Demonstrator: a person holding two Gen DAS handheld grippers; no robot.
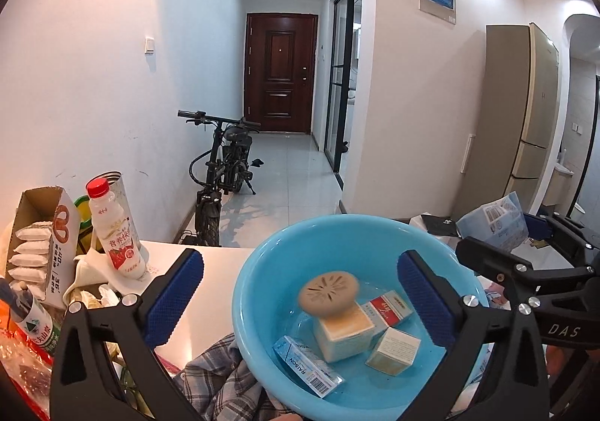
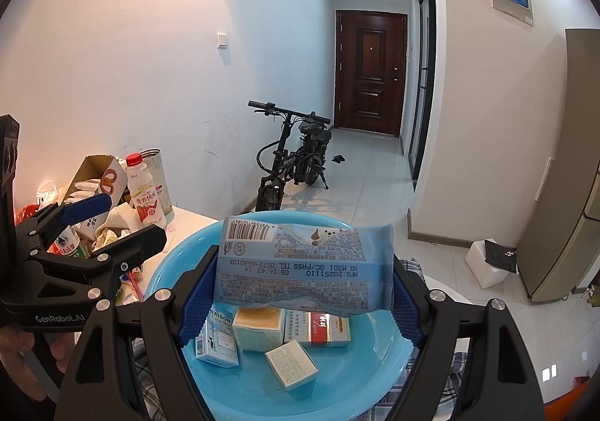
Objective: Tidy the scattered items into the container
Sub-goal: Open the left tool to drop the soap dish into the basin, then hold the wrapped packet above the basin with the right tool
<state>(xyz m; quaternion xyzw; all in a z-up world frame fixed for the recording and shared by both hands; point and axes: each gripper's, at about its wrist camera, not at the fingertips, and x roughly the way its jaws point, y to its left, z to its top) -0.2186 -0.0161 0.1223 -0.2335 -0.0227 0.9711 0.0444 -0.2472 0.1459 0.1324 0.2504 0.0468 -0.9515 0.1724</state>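
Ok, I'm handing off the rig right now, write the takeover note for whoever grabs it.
Right gripper: shut on the blue wipes packet, held above the blue basin.
Left gripper: open, empty, over the basin's near-left rim.
Done: in the basin lie the RAISON box, red-and-white box, two cream boxes and a round tan disc.
Left: drop the packet in. The milk bottle, snack carton and wrappers remain at the table's left; whether they belong in is unclear.
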